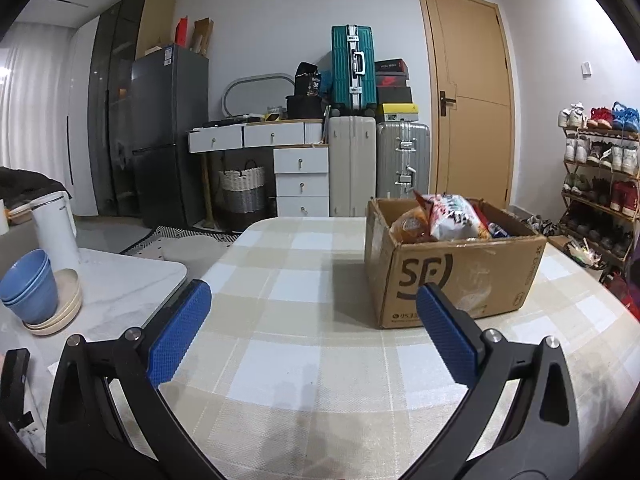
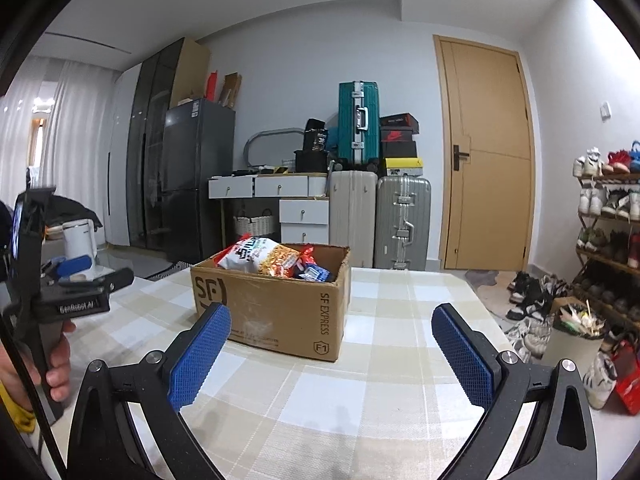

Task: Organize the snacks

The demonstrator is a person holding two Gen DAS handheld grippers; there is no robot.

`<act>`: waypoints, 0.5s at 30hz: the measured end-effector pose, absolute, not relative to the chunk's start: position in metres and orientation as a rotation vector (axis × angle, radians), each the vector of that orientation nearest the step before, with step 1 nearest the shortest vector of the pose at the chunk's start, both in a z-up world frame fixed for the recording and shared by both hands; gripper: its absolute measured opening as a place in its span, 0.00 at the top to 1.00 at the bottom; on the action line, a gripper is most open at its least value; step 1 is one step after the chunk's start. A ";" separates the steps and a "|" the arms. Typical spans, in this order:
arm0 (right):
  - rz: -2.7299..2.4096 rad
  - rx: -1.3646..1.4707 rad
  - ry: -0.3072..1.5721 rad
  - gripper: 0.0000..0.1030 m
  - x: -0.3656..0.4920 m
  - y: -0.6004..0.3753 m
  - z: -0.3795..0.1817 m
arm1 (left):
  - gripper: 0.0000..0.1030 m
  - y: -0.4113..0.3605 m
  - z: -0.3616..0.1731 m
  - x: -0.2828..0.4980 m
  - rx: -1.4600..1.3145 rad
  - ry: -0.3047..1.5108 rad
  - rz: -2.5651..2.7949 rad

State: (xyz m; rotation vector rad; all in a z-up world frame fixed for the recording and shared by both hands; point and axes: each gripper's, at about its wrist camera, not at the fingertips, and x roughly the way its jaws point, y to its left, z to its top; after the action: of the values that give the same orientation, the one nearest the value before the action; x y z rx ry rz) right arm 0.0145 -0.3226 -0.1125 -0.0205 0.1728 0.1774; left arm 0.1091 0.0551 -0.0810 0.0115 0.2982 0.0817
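Checked cloth fills most of the left wrist view, covering the table [image 1: 312, 360] up to its rounded far edge. The left gripper [image 1: 312, 312] hangs over the near part with its blue pads [image 1: 178, 336] spread wide and nothing between them. Ahead and to the right stands the cardboard box [image 1: 456, 280], open-topped, with snack bags [image 1: 448, 216] heaped inside and poking above its rim. Bare cloth runs from the gripper to the box and off to the left, as far as the edge. Beyond that edge, a white marble side table [image 1: 128, 284] carries stacked blue bowls [image 1: 28, 284] and a white kettle [image 1: 54, 228].

From the right wrist view, the right gripper [image 2: 332, 340] is also splayed wide and empty, low over the cloth. The box [image 2: 276, 304] sits ahead and slightly left, one corner turned toward the camera, the bags [image 2: 260, 258] piled at its left end. Open cloth lies to the right of the box, out to the table's right edge, where shoes [image 2: 524, 304] litter the floor by a shoe rack [image 2: 608, 216]. At far left a hand [image 2: 56, 364] grips the left gripper's handle.
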 end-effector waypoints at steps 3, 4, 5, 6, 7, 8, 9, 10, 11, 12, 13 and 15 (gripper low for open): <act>0.173 -0.003 0.164 0.01 0.011 -0.325 -0.109 | 0.01 0.051 -0.086 0.114 0.023 0.294 0.071; 0.174 0.001 0.159 0.01 0.011 -0.326 -0.110 | 0.01 0.051 -0.086 0.115 0.021 0.294 0.062; 0.175 0.002 0.158 0.01 0.011 -0.326 -0.110 | 0.01 0.051 -0.085 0.115 0.023 0.295 0.065; 0.177 0.002 0.157 0.01 0.011 -0.326 -0.110 | 0.01 0.050 -0.088 0.118 0.024 0.292 0.067; 0.178 -0.001 0.158 0.01 0.011 -0.326 -0.110 | 0.01 0.051 -0.087 0.116 0.021 0.288 0.066; 0.176 -0.005 0.158 0.01 0.012 -0.324 -0.111 | 0.01 0.052 -0.087 0.116 0.019 0.286 0.070; 0.177 -0.007 0.158 0.01 0.011 -0.324 -0.111 | 0.01 0.053 -0.090 0.120 0.015 0.291 0.070; 0.179 -0.008 0.158 0.01 0.010 -0.324 -0.110 | 0.01 0.054 -0.090 0.121 0.012 0.294 0.070; 0.179 -0.007 0.157 0.01 0.008 -0.326 -0.110 | 0.01 0.054 -0.093 0.125 0.008 0.298 0.075; 0.178 -0.005 0.159 0.01 0.009 -0.326 -0.110 | 0.01 0.055 -0.094 0.126 0.006 0.298 0.074; 0.179 -0.002 0.160 0.01 0.008 -0.327 -0.110 | 0.01 0.058 -0.093 0.123 0.005 0.296 0.074; 0.177 0.005 0.164 0.01 0.009 -0.327 -0.110 | 0.01 0.057 -0.094 0.124 0.010 0.297 0.074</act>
State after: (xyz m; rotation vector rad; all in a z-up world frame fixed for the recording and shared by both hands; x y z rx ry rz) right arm 0.0087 -0.3272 -0.1102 0.0053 0.1642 0.1767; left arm 0.1240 0.0574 -0.0937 0.0095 0.2970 0.0741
